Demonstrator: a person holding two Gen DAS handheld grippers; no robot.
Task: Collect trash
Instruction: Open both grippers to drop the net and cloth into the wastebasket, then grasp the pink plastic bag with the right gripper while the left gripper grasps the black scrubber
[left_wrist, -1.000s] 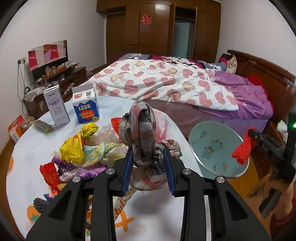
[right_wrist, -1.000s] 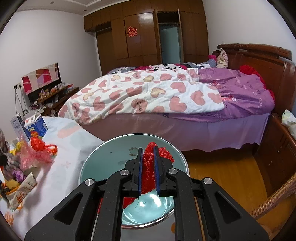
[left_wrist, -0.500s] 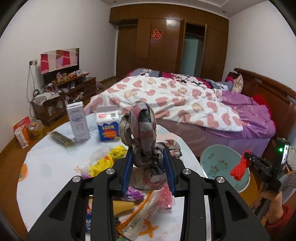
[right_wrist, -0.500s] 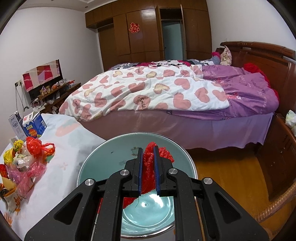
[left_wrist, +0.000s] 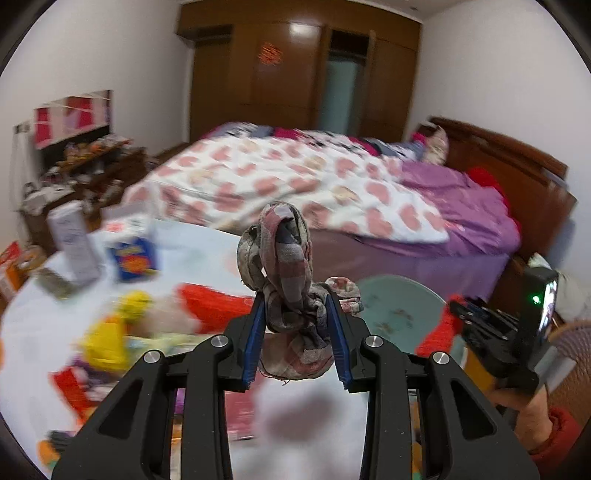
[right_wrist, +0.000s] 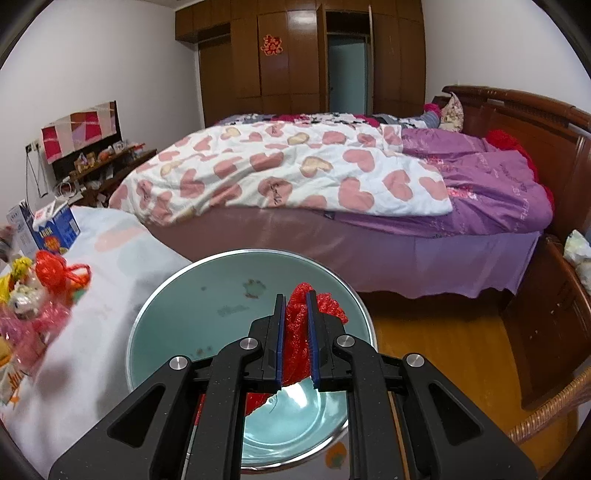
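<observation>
A: What does each tool grip?

B: Left tool (left_wrist: 295, 338), level above the desk (left_wrist: 207, 247), clamps a knotted rag (left_wrist: 286, 273). Right tool (right_wrist: 295, 338), tilted down over the bowl (right_wrist: 207, 306), pinches red mesh (right_wrist: 297, 332).

A: Beyond?

B: Wrappers (right_wrist: 33, 295), then the bed (right_wrist: 332, 177).

My left gripper (left_wrist: 295, 339) clamps a knotted, faded plaid rag (left_wrist: 286, 266), which stands upright above the surface (right_wrist: 122, 254). My right gripper (right_wrist: 295, 332) pinches a red mesh net (right_wrist: 297, 332) over a pale green basin (right_wrist: 207, 295). Loose wrappers (left_wrist: 110, 339) lie heaped on the surface, blurred, just left of the basin.
</observation>
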